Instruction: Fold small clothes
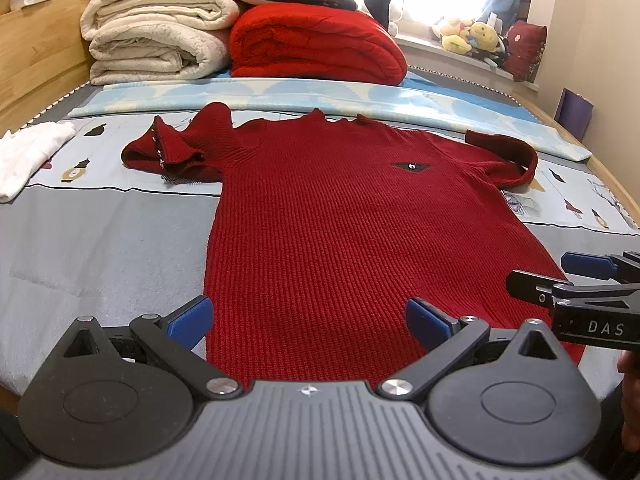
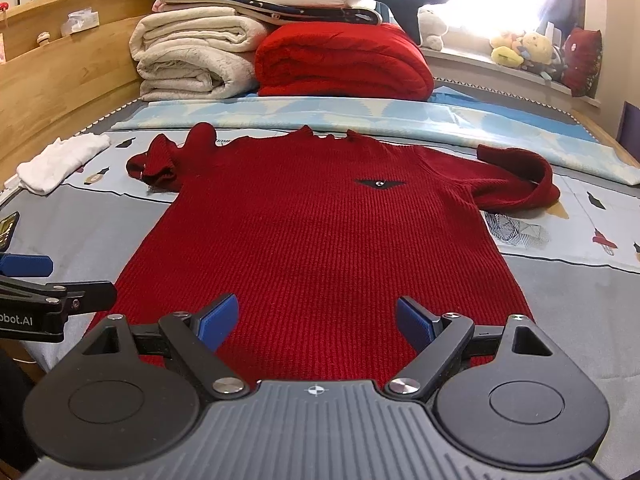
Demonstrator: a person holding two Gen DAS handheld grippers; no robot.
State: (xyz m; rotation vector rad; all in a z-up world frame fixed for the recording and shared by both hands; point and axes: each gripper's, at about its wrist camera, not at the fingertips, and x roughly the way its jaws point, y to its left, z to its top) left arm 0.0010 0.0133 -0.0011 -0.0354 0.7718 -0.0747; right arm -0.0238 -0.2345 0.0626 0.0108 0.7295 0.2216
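Seemingly, from the left wrist, the left gripper (image 1: 308, 320) is held released over the hem of the red sweater (image 1: 340, 216), spread flat on the bed (image 1: 100, 248). From the right wrist, the right gripper (image 2: 316, 322) is likewise spread wide; a single-layer pinch could be caused by the thick knit, so a crooked fold is risked.

Home bedroom: wooden-framed bed (image 1: 36, 60), stacked cream folded blankets (image 1: 156, 36), probably plush toys (image 1: 476, 36) on blown-out sunlit windowsill.
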